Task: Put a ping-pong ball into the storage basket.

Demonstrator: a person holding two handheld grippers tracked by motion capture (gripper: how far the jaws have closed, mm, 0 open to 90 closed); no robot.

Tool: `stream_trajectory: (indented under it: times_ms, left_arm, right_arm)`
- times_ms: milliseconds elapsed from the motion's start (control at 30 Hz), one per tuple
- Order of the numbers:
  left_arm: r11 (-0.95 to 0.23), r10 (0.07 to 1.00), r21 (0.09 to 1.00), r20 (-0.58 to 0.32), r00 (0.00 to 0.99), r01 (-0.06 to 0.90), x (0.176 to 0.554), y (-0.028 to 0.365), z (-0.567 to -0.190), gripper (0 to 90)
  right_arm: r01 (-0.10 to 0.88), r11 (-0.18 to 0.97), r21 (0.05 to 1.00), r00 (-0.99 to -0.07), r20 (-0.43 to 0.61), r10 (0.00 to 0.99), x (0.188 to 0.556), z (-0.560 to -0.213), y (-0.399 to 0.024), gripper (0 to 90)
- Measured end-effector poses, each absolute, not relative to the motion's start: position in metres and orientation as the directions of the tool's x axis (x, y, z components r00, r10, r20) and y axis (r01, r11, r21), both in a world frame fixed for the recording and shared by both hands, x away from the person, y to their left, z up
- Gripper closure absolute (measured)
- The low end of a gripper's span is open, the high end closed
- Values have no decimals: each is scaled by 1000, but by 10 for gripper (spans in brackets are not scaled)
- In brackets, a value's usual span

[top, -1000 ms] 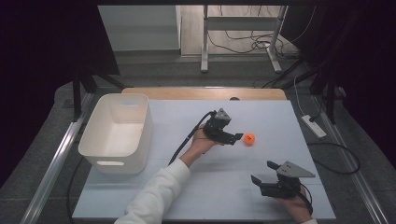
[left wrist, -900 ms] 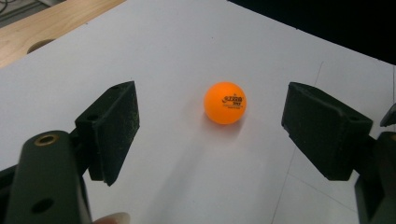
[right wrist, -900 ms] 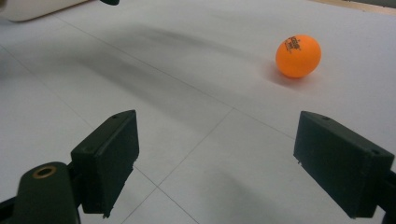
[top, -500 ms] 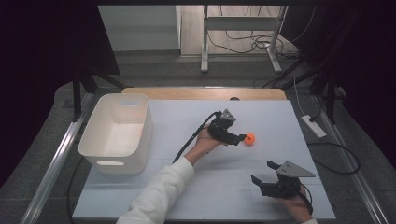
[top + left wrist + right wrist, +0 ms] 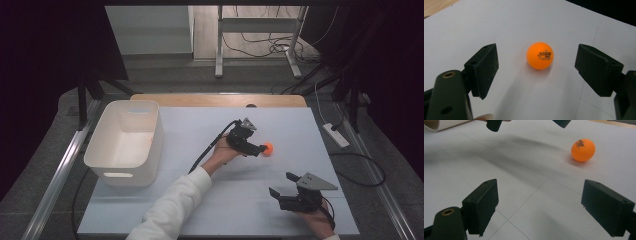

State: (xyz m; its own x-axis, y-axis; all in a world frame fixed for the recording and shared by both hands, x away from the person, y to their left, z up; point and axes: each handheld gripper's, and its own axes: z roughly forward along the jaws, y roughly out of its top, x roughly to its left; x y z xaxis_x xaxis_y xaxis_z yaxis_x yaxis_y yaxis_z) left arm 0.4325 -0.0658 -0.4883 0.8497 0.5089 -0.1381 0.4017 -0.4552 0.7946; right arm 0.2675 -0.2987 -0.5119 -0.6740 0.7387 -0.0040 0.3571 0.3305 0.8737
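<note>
stood with jaws wide, the left gripper (image 5: 537,67) lined up on the orange ball (image 5: 540,55): ball between the two pads and a little ahead of them, touching neither, at rest on the white worktop (image 5: 200,200). seen from the high view, same left gripper (image 5: 256,148) just short of the ball (image 5: 268,148), tips reaching its near side.

judged as early in the work: approach about done, grip not yet made, ball not lifted. left to do, as a guess: close on the ball, raise it, carry it, likely over to the white bin (image 5: 125,172) well off behind and to the side of the left jaws. nothing made out inside the bin from above.

held low and apart, the right gripper (image 5: 549,206) also with jaws wide and nothing between them; ball (image 5: 583,150) well ahead of its jaws and off toward the right pad's side, far out of reach. right gripper (image 5: 286,188) near the front edge of the worktop in the high view.

counted: one ball, one bin, two grippers, one worktop. beyond the jaws on the floor, one white power strip (image 5: 335,135) and some loose cables.
</note>
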Motion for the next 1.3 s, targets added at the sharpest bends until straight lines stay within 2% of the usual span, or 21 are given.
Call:
stream_trajectory:
  times_ms: [1000, 1300]
  left_arm:
    - [-488, 498, 759, -163, 852, 431, 444, -87, -512, 204]
    - [-493, 496, 755, -163, 853, 432, 448, -95, -517, 229]
  right_arm:
    - [356, 333, 873, -671, -9, 741, 266, -512, -300, 144]
    - [355, 332, 874, -675, -6, 738, 266, -512, -301, 144]
